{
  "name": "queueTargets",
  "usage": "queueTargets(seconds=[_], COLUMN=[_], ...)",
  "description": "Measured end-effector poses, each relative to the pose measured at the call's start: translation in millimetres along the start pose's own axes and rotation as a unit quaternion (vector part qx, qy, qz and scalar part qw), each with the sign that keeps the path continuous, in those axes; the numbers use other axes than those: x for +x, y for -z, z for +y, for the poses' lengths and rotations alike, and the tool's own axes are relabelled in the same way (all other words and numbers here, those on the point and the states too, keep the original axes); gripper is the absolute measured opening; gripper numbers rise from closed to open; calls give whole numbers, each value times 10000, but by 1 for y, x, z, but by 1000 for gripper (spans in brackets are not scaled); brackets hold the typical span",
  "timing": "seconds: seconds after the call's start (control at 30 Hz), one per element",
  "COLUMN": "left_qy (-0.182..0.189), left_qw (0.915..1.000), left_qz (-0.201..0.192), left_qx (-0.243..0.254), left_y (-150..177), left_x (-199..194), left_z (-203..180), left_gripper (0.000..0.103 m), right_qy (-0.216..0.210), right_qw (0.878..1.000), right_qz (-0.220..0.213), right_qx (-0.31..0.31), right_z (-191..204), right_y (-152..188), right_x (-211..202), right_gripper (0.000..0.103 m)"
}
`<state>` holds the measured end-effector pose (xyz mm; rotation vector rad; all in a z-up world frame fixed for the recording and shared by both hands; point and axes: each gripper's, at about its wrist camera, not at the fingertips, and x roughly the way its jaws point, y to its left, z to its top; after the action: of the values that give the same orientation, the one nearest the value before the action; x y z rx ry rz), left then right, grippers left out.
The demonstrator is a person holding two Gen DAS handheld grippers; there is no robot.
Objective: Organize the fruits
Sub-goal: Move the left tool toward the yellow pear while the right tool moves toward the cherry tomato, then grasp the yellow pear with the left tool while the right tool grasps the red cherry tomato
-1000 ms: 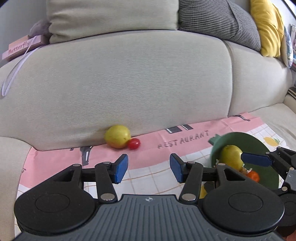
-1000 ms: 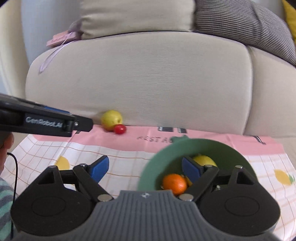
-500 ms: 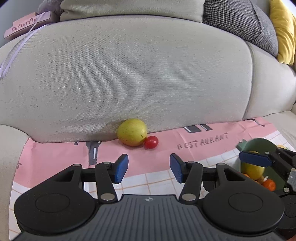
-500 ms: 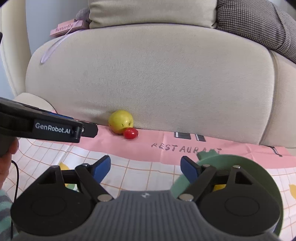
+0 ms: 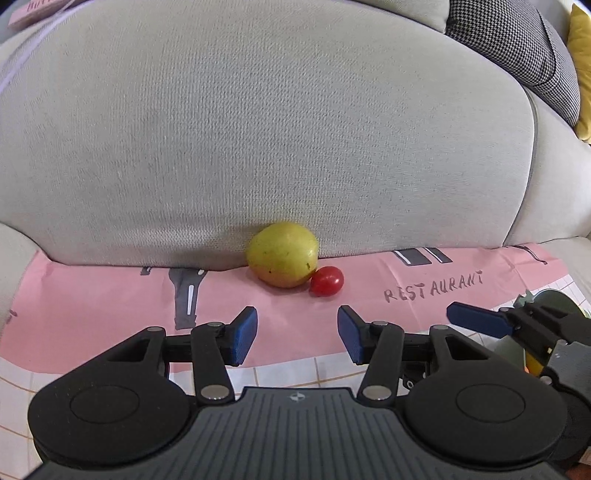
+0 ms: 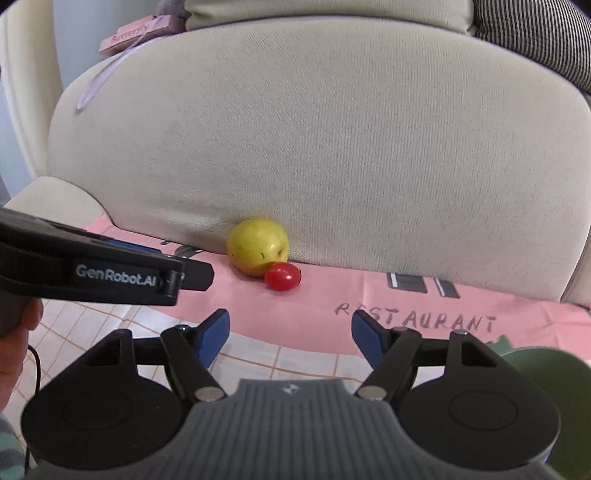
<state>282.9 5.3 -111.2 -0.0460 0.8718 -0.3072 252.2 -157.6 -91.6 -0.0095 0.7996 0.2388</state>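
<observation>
A yellow-green fruit [image 5: 282, 254] lies on the pink picnic cloth [image 5: 110, 317] against the sofa back, with a small red tomato [image 5: 326, 280] touching its right side. Both also show in the right wrist view, the fruit [image 6: 257, 246] and the tomato [image 6: 282, 277]. My left gripper [image 5: 297, 334] is open and empty, a short way in front of them. My right gripper [image 6: 290, 334] is open and empty, also facing them. The green bowl [image 6: 546, 369] sits at the right, mostly hidden; its rim [image 5: 554, 297] shows behind the right gripper in the left wrist view.
The beige sofa back [image 5: 277, 129] rises right behind the fruit. A checked cushion [image 5: 517, 48] and a yellow cushion [image 5: 581, 66] lie at the upper right. A pink book [image 6: 136, 31] rests on top of the sofa back. The left gripper's body [image 6: 92, 269] crosses the right view's left side.
Both grippers have moved forward and left toward the yellow-green fruit and tomato, which now look larger and centred. The green bowl has slid to the right edge of both views.
</observation>
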Motion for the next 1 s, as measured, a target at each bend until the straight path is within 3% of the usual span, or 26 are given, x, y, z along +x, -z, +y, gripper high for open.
queueTargets(seconds=[0.3,0.63,1.0], left_qy=[202,121,195], left_qw=[9996,9994,9994], left_qz=[96,-84,174], left_qx=[-198,-309,-226], left_y=[-1,-26,-41], left_x=[29,34,54], left_z=[13,31,39], left_gripper=[57,58,81], right_qy=[-62,-107,2], right_qw=[9995,9999,9995], right_qz=[98,9,285], right_qx=[294,132,115], right_z=[-5,10,11], right_y=[6,-23,-30], right_x=[28,56,102], right_gripper=[57,51,41])
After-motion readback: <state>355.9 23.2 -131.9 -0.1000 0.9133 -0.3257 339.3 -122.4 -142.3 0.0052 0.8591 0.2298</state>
